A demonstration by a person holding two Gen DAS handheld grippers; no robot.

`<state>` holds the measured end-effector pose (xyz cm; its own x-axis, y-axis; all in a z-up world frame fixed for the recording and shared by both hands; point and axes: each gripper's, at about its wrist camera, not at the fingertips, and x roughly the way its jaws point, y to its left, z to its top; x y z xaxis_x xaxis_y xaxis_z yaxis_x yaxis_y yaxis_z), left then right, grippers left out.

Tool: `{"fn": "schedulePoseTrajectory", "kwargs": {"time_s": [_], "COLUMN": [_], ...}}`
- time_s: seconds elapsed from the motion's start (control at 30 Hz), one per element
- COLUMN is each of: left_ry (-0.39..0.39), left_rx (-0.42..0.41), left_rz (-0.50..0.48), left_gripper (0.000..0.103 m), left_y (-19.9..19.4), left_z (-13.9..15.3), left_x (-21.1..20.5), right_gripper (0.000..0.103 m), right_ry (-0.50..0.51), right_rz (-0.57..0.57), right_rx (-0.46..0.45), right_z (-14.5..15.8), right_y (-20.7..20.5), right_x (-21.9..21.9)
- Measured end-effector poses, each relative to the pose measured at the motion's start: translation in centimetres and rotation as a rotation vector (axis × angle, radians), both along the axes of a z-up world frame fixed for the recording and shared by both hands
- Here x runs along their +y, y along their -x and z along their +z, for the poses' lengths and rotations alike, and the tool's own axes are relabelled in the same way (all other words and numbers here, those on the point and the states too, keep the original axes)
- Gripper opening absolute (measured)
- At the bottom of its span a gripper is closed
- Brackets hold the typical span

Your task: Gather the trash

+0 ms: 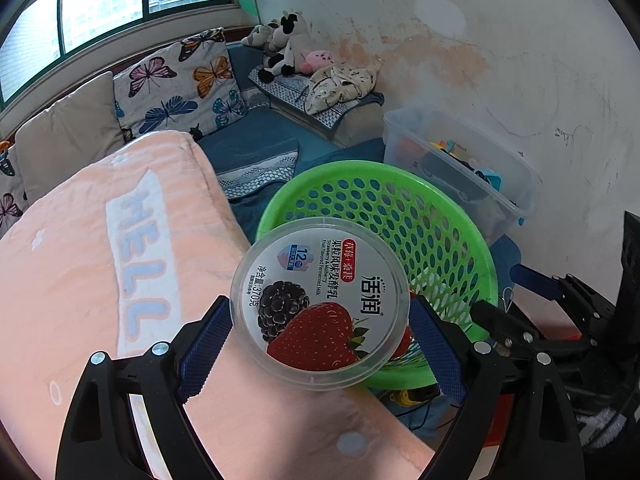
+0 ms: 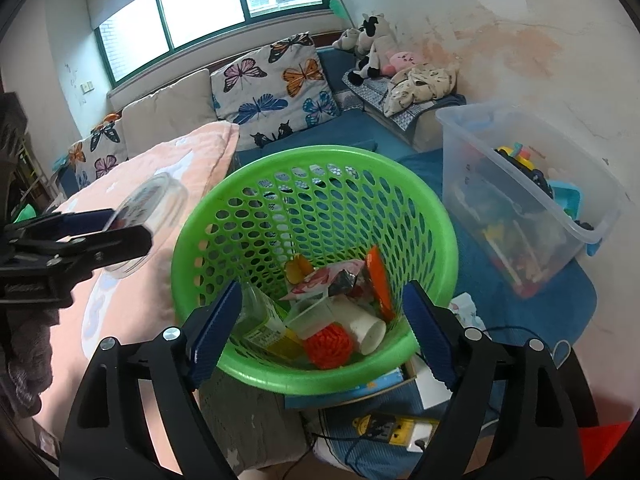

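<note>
Left gripper [image 1: 320, 344]: jaws wide, clamped on yogurt tub [image 1: 320, 304], lid facing camera, tub over pink blanket [image 1: 100, 280]. Green basket [image 1: 452, 248] just beyond tub at 1 o'clock; tub not yet over rim. Right gripper [image 2: 320, 320]: spread wide, empty, above basket near rim; trash inside at 12 o'clock. Left nearer to drop.

Clear round plastic yogurt tub [image 1: 320, 304] with a strawberry-and-blackberry printed lid, tilted lid toward the left wrist camera, held above the pink blanket edge just left of the bright green perforated plastic waste basket [image 2: 316, 168]. Basket upright, open top. Inside at the bottom: white paper cup [image 2: 366, 326] on its side, orange mesh ball [image 2: 329, 345], clear bottle [image 2: 262, 316], crumpled wrappers [image 2: 332, 280].
</note>
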<state>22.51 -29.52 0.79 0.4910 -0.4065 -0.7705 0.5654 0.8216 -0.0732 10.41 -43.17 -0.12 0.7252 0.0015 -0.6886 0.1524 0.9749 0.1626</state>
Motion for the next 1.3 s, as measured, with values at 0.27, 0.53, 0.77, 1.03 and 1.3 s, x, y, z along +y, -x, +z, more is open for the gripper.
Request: {"fn": "schedulePoseTrajectory", "kwargs": {"time_s": [0.27,0.53,0.77,1.03,1.3], "left_ry": [-0.017,-0.019,-0.010,0.022,0.044], "left_rx": [0.021,0.047,0.058,0.055,0.034], "left_rz": [-0.024,-0.032,-0.028,-0.027,0.007], "left_gripper": [0.086,0.086,0.088,0.090,0.091], "left_y": [-0.5,-0.7,-0.7,-0.5,0.5], "left_z": [-1.0,-2.0,-2.5,-2.0,-1.3], "left_x": [-2.1,-3.2,-3.1,-2.4,0.0], "right_gripper": [0.085,0.089,0.096,0.098,0.098], "right_ry": [0.002,-0.008,-0.020,-0.021,-0.003], "right_rz": [-0.012,-0.028,-0.044,-0.043,-0.021], "right_rx": [0.000,0.002,-0.023,-0.043,-0.051], "right_z": [-0.1,-0.5,-0.1,0.3,0.7], "right_y": [1.1,2.3,3.1,3.9,4.3], "right_x": [-0.5,-0.9,-0.9,-0.3,1.1]}}
